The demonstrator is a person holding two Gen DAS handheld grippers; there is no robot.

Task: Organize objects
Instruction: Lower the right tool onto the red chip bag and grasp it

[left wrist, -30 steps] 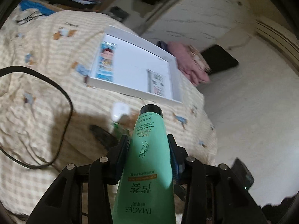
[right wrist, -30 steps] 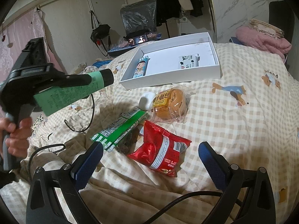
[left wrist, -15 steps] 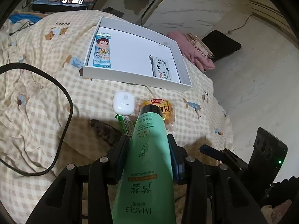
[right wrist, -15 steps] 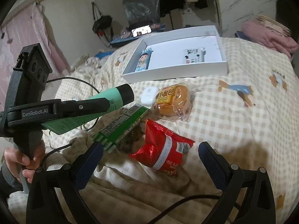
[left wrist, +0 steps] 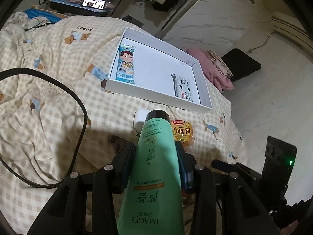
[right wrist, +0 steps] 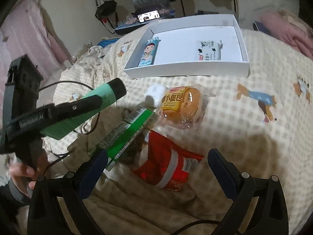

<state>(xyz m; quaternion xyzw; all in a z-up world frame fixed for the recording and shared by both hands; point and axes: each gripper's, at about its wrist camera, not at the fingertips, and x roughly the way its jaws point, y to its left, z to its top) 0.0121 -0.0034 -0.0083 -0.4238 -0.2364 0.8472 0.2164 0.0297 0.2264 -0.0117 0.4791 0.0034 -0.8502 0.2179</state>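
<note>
Two grippers over the bed, hand cream tube on its way to the white box

White box [left wrist: 203, 90] holds two snack packets; left gripper [left wrist: 155, 156] clenches the green hand cream tube [left wrist: 156, 168] above the bread bun [right wrist: 182, 105], nearer the box than a second ago; next, carry it over the rim; right gripper [right wrist: 156, 168] gapes empty over the red packet [right wrist: 168, 164]

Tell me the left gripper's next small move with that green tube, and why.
Probably carry it forward over the white box and lower it: the left gripper is shut on the green tube, held above the bedspread short of the box, whose middle lies bare between two packets.
</note>
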